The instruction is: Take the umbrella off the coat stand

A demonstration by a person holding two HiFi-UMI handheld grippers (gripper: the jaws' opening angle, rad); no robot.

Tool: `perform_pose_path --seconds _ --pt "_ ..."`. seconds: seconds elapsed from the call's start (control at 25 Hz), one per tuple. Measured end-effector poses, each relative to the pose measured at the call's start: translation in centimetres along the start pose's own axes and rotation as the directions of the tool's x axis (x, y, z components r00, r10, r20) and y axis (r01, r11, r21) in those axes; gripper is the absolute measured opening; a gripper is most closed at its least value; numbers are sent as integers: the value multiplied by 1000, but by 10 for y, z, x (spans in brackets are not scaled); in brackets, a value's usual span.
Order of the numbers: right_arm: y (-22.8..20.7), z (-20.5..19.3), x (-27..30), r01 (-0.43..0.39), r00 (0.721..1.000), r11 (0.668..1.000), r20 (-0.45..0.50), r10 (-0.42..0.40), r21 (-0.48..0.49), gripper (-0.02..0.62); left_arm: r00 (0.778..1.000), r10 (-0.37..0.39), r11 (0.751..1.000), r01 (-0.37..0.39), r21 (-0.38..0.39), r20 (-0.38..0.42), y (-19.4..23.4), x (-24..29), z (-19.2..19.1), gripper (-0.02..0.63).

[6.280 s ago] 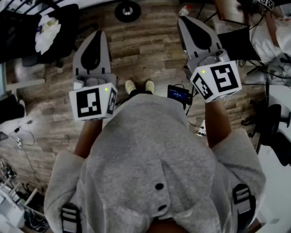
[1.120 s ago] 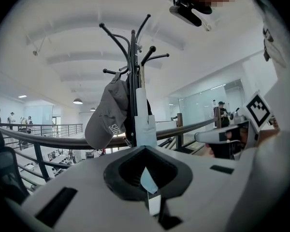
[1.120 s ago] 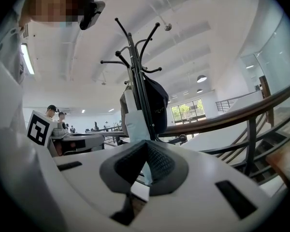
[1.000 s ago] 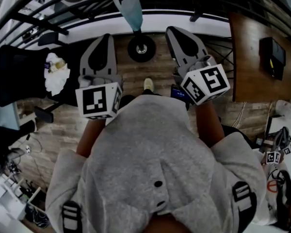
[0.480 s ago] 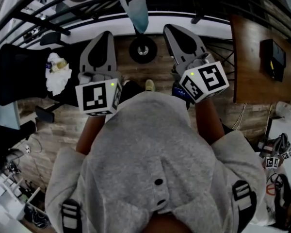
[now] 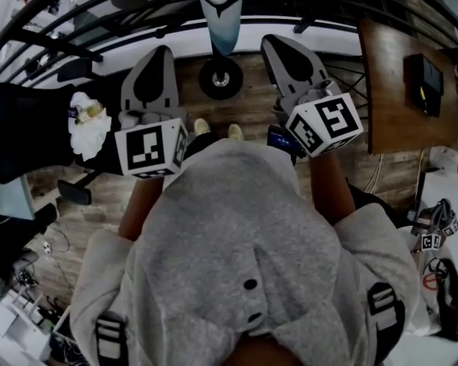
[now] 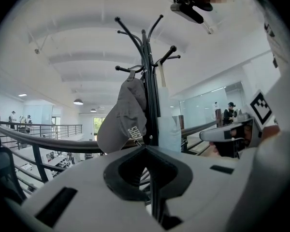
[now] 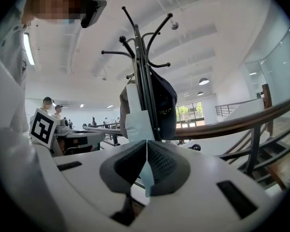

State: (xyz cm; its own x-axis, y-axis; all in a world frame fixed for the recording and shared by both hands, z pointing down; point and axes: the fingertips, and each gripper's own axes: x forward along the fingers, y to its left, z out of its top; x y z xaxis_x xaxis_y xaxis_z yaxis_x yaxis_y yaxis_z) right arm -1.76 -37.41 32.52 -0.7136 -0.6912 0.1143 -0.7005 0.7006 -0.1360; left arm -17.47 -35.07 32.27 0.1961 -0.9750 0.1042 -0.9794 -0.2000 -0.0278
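Note:
A black coat stand rises just ahead of both grippers, and its round base rests on the wood floor. A pale blue folded umbrella hangs from the stand, right of the pole in the left gripper view and left of it in the right gripper view. My left gripper is shut and empty, short of the stand. My right gripper is also shut and empty, with its closed tips pointing at the umbrella's lower end. Neither gripper touches the umbrella.
A grey cap and a dark cap hang on the same stand. A curved black railing runs behind it. A black chair holding a white cloth stands at the left, and a brown table at the right.
Both grippers have edged toward the stand, so the umbrella now looks slightly nearer. Their jaws have stayed shut and nothing has been taken hold of.

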Motion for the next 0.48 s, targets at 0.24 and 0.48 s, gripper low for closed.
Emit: perform_pose_path --seconds 0.24,0.48 --pt "-4 4 20 43 999 999 -13 -43 2 11 1000 -20 1000 20 -18 -1 21 15 2 11" --pt "-1 2 40 39 999 999 -38 -39 -1 59 1000 -24 999 23 -24 -3 37 21 5 11"
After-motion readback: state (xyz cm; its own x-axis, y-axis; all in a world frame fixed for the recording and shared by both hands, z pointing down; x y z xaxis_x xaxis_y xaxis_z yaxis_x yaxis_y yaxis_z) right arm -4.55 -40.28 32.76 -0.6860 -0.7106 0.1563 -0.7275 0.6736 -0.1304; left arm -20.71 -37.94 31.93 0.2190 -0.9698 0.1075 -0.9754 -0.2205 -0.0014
